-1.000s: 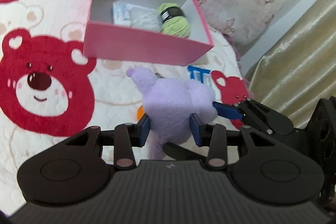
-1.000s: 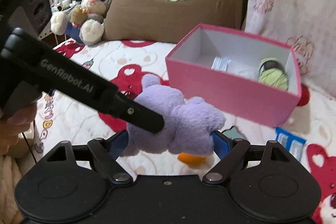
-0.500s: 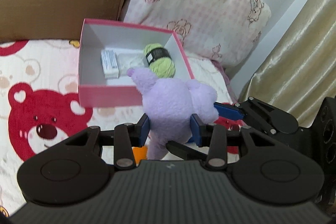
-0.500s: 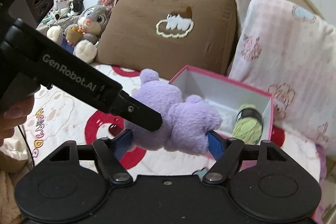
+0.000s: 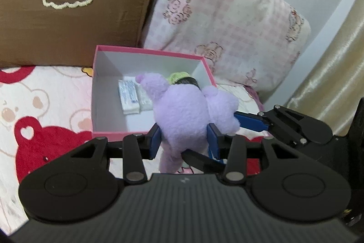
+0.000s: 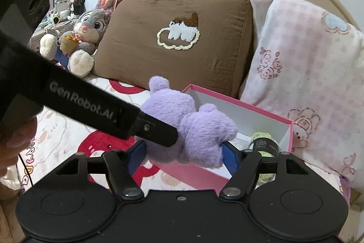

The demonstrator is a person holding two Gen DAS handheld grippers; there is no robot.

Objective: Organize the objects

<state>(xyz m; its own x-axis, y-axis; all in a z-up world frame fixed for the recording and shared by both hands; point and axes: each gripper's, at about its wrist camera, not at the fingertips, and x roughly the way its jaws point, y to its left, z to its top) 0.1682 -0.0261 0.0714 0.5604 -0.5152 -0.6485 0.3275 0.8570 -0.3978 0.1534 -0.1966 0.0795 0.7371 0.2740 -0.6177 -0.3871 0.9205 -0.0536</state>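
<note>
Both tongs carry the fluffy purple plush toy (image 5: 186, 115) above the pink cardboard box (image 5: 113, 133): left tongs (image 5: 183, 137) clamped narrow, right tongs (image 6: 183, 153) closing around it. Best lowered into the bare near-left corner before release.

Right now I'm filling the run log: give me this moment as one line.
left gripper: shut on purple plush | right gripper: closing around plush | plush: above pink box | box holds: yarn, white packet
</note>
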